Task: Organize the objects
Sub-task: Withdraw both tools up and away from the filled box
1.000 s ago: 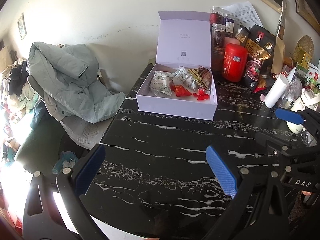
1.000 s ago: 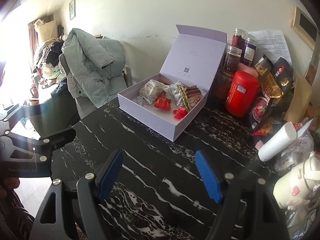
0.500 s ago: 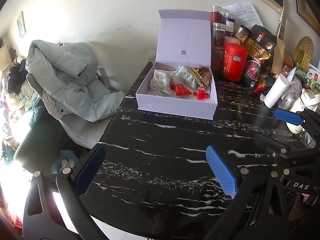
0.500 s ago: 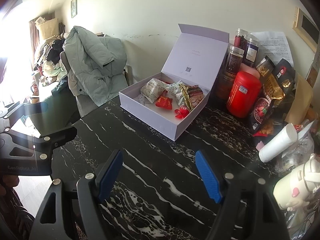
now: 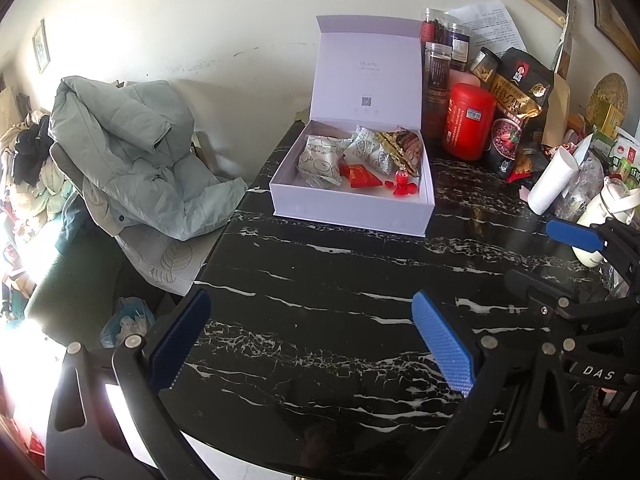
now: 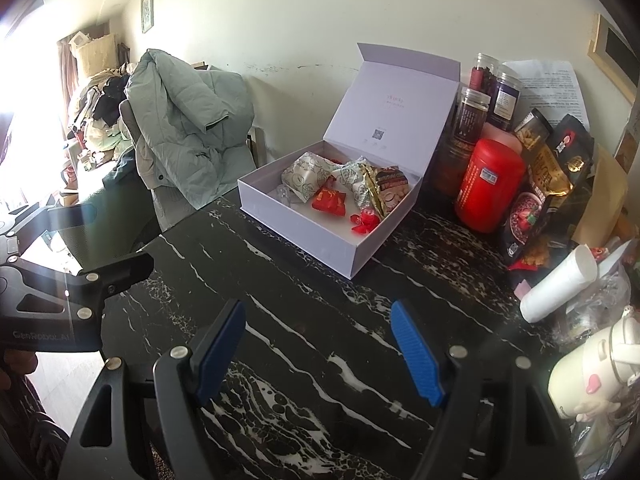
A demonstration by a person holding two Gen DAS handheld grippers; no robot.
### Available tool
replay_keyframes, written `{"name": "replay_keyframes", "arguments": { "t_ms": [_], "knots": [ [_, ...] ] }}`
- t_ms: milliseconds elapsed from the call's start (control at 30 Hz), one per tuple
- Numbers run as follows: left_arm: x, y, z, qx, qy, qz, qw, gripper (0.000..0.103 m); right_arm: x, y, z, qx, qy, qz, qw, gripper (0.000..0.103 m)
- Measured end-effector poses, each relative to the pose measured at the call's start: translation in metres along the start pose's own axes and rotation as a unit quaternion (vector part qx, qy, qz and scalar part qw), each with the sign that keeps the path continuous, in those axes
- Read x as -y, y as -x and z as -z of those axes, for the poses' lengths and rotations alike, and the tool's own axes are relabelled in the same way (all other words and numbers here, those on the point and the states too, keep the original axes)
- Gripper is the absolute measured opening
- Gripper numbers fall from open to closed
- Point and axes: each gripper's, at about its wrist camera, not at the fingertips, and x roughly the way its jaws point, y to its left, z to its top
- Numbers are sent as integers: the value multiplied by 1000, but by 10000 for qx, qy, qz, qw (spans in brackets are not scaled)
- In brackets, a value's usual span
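Above bare tabletop (image 5: 320, 280), both tongs (image 5: 312, 340) (image 6: 320, 352) wide and empty; advise approaching white box (image 5: 352, 204) squarely before closing lid.

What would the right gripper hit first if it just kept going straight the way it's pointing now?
Most likely the black white-veined marble tabletop. The open right gripper tilts downward over bare stone, so it probably meets that before the open white cardboard box beyond, though depth is uncertain.

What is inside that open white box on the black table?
The white box holds snack packets: pale patterned ones, a red one, a gold-edged one, plus a small red trinket. Anything beneath the packets is hidden.
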Motion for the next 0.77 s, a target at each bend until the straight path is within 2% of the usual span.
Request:
{"name": "replay_keyframes", "arguments": {
  "t_ms": [767],
  "knots": [
    [4,-6,1,-133,-105,63,9998,101,-3,-8,3,-127,66,-6,9999,76]
  ]
}}
